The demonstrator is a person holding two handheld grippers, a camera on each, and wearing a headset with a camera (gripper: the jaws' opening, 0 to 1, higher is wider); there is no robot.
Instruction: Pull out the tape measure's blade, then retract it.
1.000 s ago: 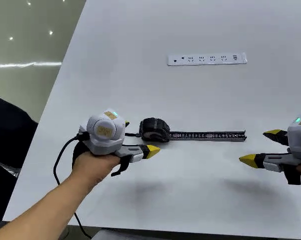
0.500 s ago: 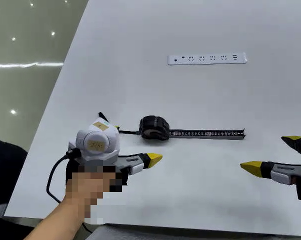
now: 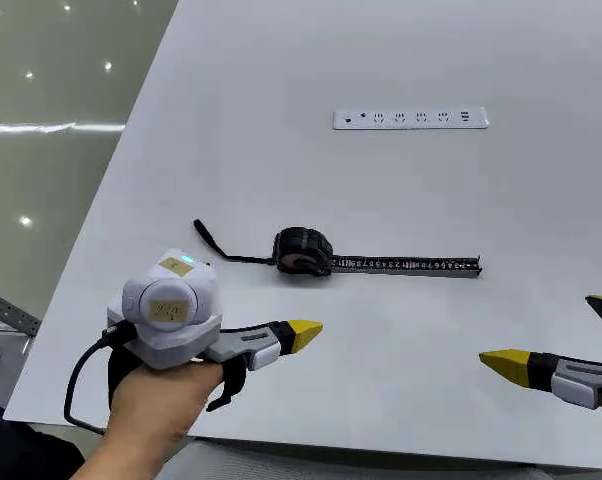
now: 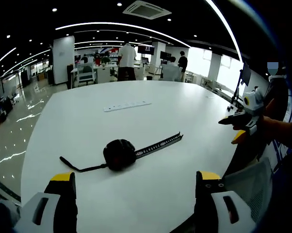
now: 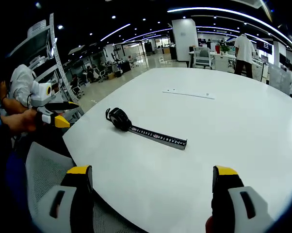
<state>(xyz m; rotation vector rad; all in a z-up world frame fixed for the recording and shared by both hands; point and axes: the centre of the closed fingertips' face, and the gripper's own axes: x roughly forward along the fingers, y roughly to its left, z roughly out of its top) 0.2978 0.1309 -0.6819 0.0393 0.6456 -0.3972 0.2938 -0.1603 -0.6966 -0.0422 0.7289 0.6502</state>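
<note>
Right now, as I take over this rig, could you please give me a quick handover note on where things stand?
Left tool: open, empty, at the near edge of the table, short of the tape measure case.
Right tool: open, empty, also at the near edge, apart from the blade.
The case lies on the table, blade out flat along it.
Done: blade pulled out. Left: retract it.

The table point(image 3: 401, 200) is smooth, matt white. The tape measure point(image 3: 303, 251) has a ribbed, matt black case. The left gripper point(image 4: 136, 177) looks like smooth plastic. Upper left, the floor point(image 3: 41, 120) is glossy.
</note>
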